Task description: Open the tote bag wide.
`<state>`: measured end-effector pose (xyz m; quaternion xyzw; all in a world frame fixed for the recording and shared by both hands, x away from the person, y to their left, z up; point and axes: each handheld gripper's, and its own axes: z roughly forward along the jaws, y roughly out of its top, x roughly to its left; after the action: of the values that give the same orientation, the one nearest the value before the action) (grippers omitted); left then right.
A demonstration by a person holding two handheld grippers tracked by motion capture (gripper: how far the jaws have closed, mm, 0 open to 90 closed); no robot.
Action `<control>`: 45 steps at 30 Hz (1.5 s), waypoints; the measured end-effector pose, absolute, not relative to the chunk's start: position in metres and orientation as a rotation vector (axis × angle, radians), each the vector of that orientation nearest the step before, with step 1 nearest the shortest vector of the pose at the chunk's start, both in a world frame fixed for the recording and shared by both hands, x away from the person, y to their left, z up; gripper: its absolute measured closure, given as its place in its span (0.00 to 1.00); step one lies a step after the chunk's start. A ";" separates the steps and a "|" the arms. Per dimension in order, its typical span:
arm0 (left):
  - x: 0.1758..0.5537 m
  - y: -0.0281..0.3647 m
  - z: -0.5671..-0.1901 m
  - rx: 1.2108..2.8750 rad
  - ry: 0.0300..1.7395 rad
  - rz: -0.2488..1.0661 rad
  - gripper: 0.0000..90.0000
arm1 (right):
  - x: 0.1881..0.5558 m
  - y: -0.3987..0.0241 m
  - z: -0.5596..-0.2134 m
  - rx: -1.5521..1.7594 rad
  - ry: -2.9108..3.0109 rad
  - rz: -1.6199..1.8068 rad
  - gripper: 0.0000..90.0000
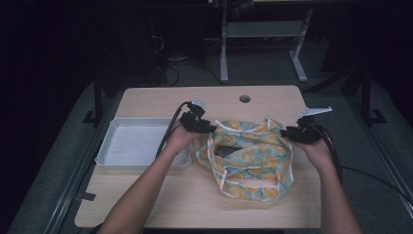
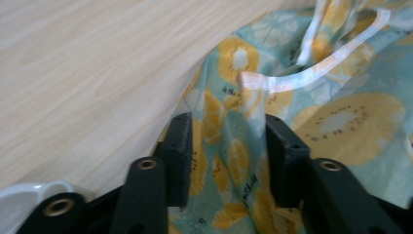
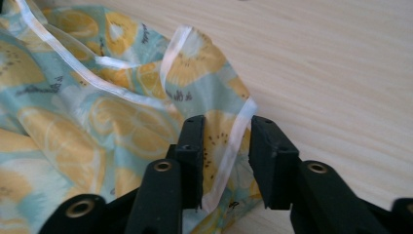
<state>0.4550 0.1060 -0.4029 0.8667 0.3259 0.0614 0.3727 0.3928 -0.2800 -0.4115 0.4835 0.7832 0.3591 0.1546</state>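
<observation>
High view showed one white tray [image 1: 131,146] just beside the left gripper [image 1: 207,127], and one bag [image 1: 253,156] between both tongs. Left jaws stood released, cloth slack between them. Right gripper [image 1: 287,132] likewise stood apart around the bag's white-edged rim, not pinching.
</observation>
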 end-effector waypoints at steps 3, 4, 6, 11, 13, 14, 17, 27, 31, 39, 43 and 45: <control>0.450 0.108 -0.393 2.204 0.816 0.164 0.56 | 0.389 -0.280 -0.400 1.365 2.234 1.045 0.67; 0.449 0.109 -0.389 2.207 0.804 0.168 0.54 | 0.387 -0.279 -0.397 1.352 2.230 1.046 0.66; 0.446 0.110 -0.383 2.208 0.793 0.174 0.51 | 0.384 -0.278 -0.390 1.343 2.230 1.057 0.64; 0.437 0.107 -0.368 2.181 0.738 0.166 0.45 | 0.376 -0.273 -0.375 1.302 2.242 1.102 0.63; 0.432 0.105 -0.363 2.177 0.700 0.150 0.45 | 0.372 -0.268 -0.372 1.287 2.261 1.113 0.63; 0.429 0.103 -0.361 2.178 0.688 0.147 0.45 | 0.370 -0.267 -0.370 1.269 2.274 1.121 0.63; 0.418 0.098 -0.359 2.195 0.637 0.125 0.44 | 0.362 -0.261 -0.366 1.209 2.306 1.126 0.63; 0.396 0.080 -0.372 2.304 0.523 0.122 0.48 | 0.334 -0.244 -0.362 1.059 2.415 1.145 0.63; 0.399 0.076 -0.383 2.317 0.537 0.133 0.65 | 0.334 -0.239 -0.368 1.051 2.441 1.136 0.63; 0.411 0.080 -0.389 2.262 0.571 0.070 0.99 | 0.339 -0.232 -0.378 1.036 2.467 1.095 0.60; 0.414 0.080 -0.392 2.260 0.584 0.052 0.99 | 0.344 -0.227 -0.382 1.020 2.480 1.063 0.59; 0.415 0.079 -0.393 2.258 0.590 0.042 0.99 | 0.348 -0.225 -0.386 1.024 2.482 1.045 0.60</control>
<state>0.4151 0.0794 -0.3935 0.8896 0.2323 0.0167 0.3929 0.3485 -0.2252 -0.3855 0.3523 0.8542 0.3595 0.1301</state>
